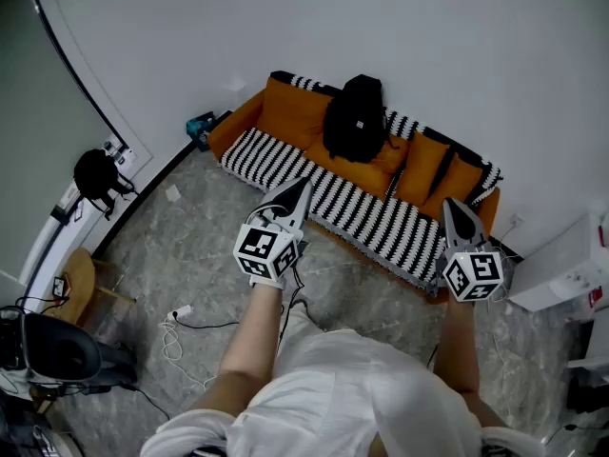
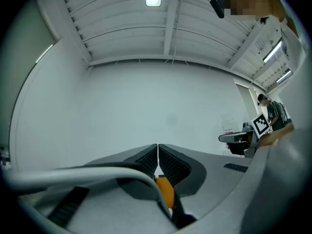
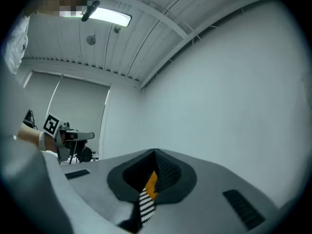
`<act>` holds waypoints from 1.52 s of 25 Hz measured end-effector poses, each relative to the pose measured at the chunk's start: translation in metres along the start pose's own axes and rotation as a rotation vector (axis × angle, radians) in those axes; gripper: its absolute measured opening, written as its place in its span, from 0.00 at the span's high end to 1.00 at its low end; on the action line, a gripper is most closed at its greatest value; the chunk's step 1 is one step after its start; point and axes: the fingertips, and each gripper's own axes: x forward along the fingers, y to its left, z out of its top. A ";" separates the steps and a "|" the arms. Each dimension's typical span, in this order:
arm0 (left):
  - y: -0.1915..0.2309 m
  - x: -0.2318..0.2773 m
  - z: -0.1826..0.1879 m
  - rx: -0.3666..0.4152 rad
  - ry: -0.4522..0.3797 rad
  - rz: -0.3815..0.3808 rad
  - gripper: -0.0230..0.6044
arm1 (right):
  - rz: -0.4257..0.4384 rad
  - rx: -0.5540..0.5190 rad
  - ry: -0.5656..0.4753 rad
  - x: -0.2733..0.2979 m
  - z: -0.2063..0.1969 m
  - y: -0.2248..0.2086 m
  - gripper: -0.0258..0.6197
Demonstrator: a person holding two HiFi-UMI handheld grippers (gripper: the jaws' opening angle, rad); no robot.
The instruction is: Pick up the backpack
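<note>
My left gripper (image 2: 158, 147) has its jaws pressed together with nothing between them. My right gripper (image 3: 155, 153) is the same: jaws closed and empty. I hold both level, side by side and apart, out over the grey marbled floor (image 1: 205, 255). Ahead of them stands an orange sofa (image 1: 285, 112) with a black-and-white striped cover (image 1: 366, 212) draped over its seat. The black backpack (image 1: 355, 117) sits upright on that seat, leaning on the backrest, well apart from both grippers. A plain white wall (image 1: 381, 17) rises behind the sofa.
</note>
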 end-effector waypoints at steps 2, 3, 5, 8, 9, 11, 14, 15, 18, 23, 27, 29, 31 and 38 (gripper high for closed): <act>-0.001 -0.001 0.000 0.000 0.001 -0.005 0.92 | -0.001 0.002 -0.001 0.000 0.000 0.002 0.93; -0.001 -0.002 0.000 0.000 0.001 -0.008 0.92 | -0.002 0.002 -0.001 -0.001 0.000 0.004 0.93; -0.001 -0.003 0.000 0.001 0.000 -0.011 0.92 | -0.002 0.001 -0.002 -0.001 0.001 0.006 0.93; 0.001 -0.003 0.001 0.002 0.000 -0.018 0.92 | -0.005 0.001 -0.003 0.000 0.001 0.010 0.93; 0.002 -0.003 0.001 0.002 0.000 -0.020 0.92 | -0.006 0.001 -0.003 0.000 0.001 0.011 0.93; 0.003 -0.003 0.000 0.000 -0.001 -0.023 0.92 | -0.004 0.002 -0.001 0.002 0.000 0.012 0.93; 0.010 -0.001 -0.003 0.001 0.000 -0.029 0.92 | 0.008 0.024 -0.008 0.008 -0.001 0.015 0.93; 0.013 0.000 -0.004 0.001 0.001 -0.030 0.92 | 0.012 0.035 -0.014 0.012 -0.001 0.016 0.93; 0.030 0.004 -0.007 -0.006 0.005 -0.027 0.92 | 0.012 0.033 -0.016 0.026 -0.003 0.022 0.93; 0.072 0.013 -0.016 -0.028 0.017 -0.020 0.92 | 0.001 -0.001 0.017 0.063 -0.008 0.035 0.93; 0.116 0.019 -0.024 -0.035 0.029 -0.012 0.92 | -0.013 0.011 0.024 0.103 -0.014 0.044 0.93; 0.141 0.022 -0.027 -0.038 0.030 -0.005 0.92 | -0.021 0.015 0.027 0.124 -0.018 0.050 0.93; 0.167 0.025 -0.028 -0.037 0.028 -0.002 0.92 | -0.027 0.024 0.026 0.146 -0.021 0.058 0.93; 0.245 0.022 -0.034 -0.034 0.035 -0.004 0.92 | -0.056 0.042 0.038 0.202 -0.035 0.088 0.93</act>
